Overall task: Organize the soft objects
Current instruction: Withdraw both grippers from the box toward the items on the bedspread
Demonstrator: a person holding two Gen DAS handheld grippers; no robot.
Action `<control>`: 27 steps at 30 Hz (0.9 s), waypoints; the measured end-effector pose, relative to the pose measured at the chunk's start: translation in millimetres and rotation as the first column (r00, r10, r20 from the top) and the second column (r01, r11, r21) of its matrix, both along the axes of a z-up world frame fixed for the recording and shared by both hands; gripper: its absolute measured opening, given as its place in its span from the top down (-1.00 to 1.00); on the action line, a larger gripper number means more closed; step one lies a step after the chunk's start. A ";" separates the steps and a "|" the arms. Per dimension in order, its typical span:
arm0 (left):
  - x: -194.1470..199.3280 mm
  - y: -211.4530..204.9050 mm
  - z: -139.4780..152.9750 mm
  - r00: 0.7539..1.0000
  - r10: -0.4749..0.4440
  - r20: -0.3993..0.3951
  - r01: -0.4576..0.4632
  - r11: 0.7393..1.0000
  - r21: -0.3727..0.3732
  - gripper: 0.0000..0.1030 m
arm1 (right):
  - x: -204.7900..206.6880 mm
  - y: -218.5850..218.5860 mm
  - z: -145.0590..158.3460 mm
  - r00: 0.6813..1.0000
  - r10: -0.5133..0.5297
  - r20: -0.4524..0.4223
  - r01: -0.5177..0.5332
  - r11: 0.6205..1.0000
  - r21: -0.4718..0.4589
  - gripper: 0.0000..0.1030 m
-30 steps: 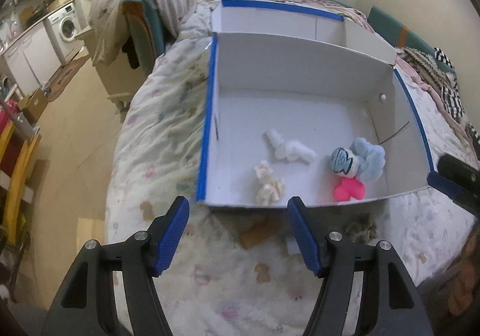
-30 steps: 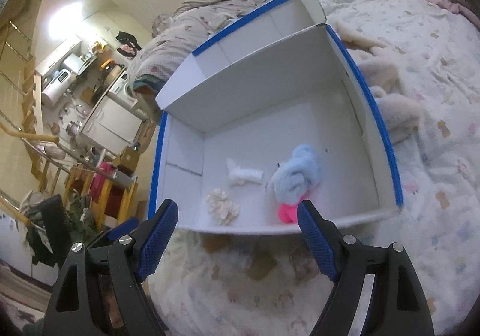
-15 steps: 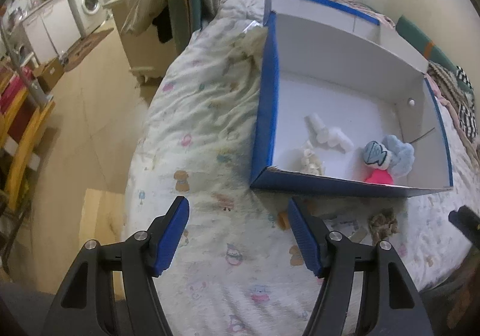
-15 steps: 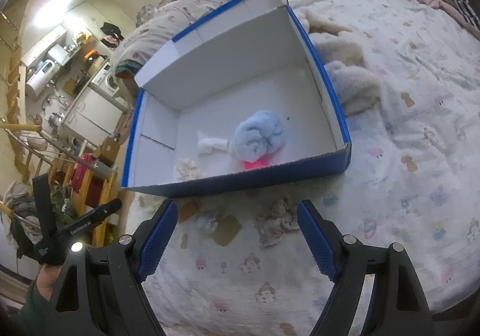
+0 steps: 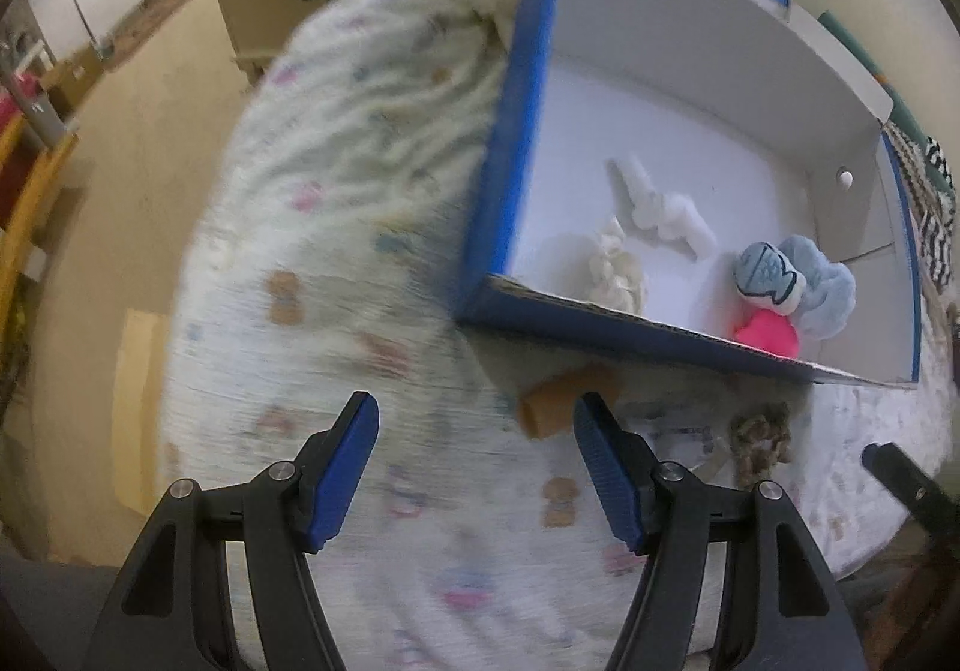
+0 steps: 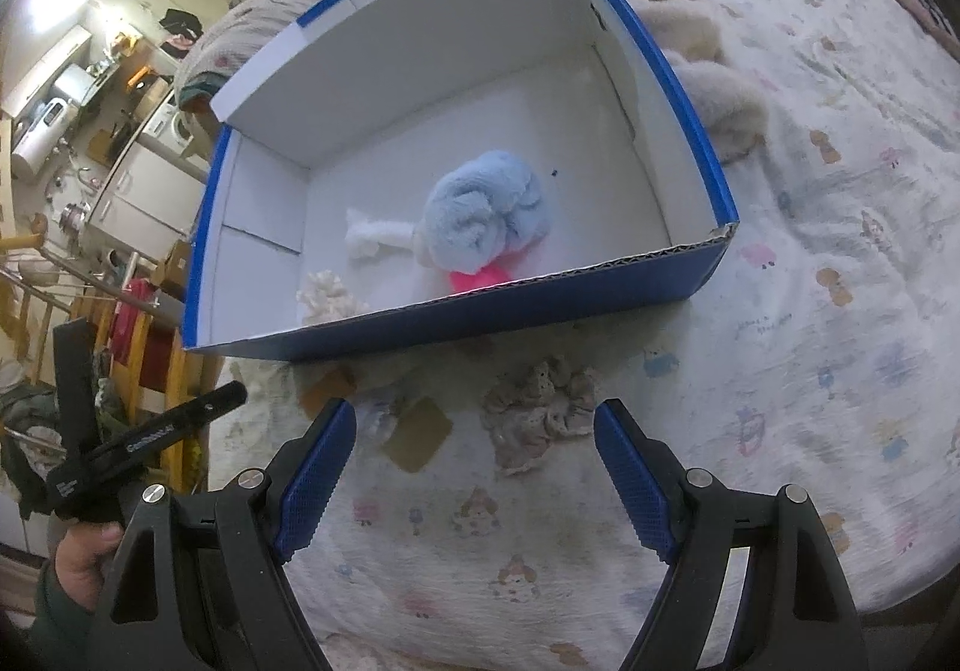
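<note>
A blue box with a white inside (image 5: 516, 143) (image 6: 696, 131) lies on the bed. In it are a light blue plush (image 5: 810, 281) (image 6: 486, 218), a pink soft piece (image 5: 768, 332) (image 6: 474, 278), a white soft piece (image 5: 660, 203) (image 6: 372, 236) and a cream scrunchie (image 5: 615, 269) (image 6: 327, 296). A grey-beige scrunchie (image 6: 540, 413) (image 5: 762, 434) lies on the bedspread in front of the box. My right gripper (image 6: 474, 455) is open and empty, just short of it. My left gripper (image 5: 477, 461) is open and empty, to the scrunchie's left.
Brown card tags (image 6: 417, 434) (image 5: 567, 401) and a clear wrapper lie in front of the box. Cream fleece (image 6: 720, 95) lies beside the box's right wall. The bed's edge drops to the floor (image 5: 120, 161) on the left.
Both grippers have drawn back from over the box toward the bed's near edge. The scrunchie and tags in front of the box have come into view. Both stay open.
</note>
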State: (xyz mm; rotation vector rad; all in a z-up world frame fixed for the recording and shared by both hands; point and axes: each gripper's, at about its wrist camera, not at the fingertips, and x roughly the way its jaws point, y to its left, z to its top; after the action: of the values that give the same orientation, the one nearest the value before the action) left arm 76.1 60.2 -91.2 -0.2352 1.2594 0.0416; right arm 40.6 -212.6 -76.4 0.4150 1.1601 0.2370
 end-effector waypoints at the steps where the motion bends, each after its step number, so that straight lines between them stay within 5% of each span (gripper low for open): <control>1: 3.4 -3.5 -4.9 1.000 0.002 -0.015 -0.002 1.000 -0.028 -0.25 | 0.9 -0.7 -1.6 1.000 -0.002 -0.006 0.002 1.000 -0.001 -0.68; 5: 16.3 -20.8 -25.7 0.997 -0.009 -0.074 0.001 0.994 -0.111 0.21 | 4.3 -2.9 -7.2 1.000 -0.011 -0.027 0.011 1.000 -0.001 -0.68; 13: 27.9 -34.0 -56.8 0.993 0.028 -0.115 -0.041 0.992 -0.120 0.26 | 10.6 -2.2 -13.8 0.999 -0.002 -0.044 0.001 1.000 -0.024 -0.68; 16: 28.3 -41.1 -59.3 0.993 0.007 -0.115 -0.018 0.995 -0.094 0.51 | 11.1 -3.3 -16.4 0.998 -0.006 -0.057 0.005 1.000 -0.019 -0.68; 18: 28.3 -43.6 -60.8 0.993 -0.009 -0.114 -0.005 0.993 -0.121 0.85 | 12.4 -1.6 -17.3 0.998 0.001 -0.061 -0.002 1.000 -0.009 -0.68; 27: 13.5 -32.4 -35.7 0.998 0.008 -0.064 -0.017 0.989 -0.147 0.86 | 15.0 -6.9 -19.4 0.998 -0.001 -0.069 0.003 1.000 0.027 -0.68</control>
State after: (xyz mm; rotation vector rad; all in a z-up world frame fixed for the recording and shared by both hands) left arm 89.6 27.8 -126.9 -0.3718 1.3257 -0.0334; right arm 55.6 -219.5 -95.8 0.4518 1.2255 0.2382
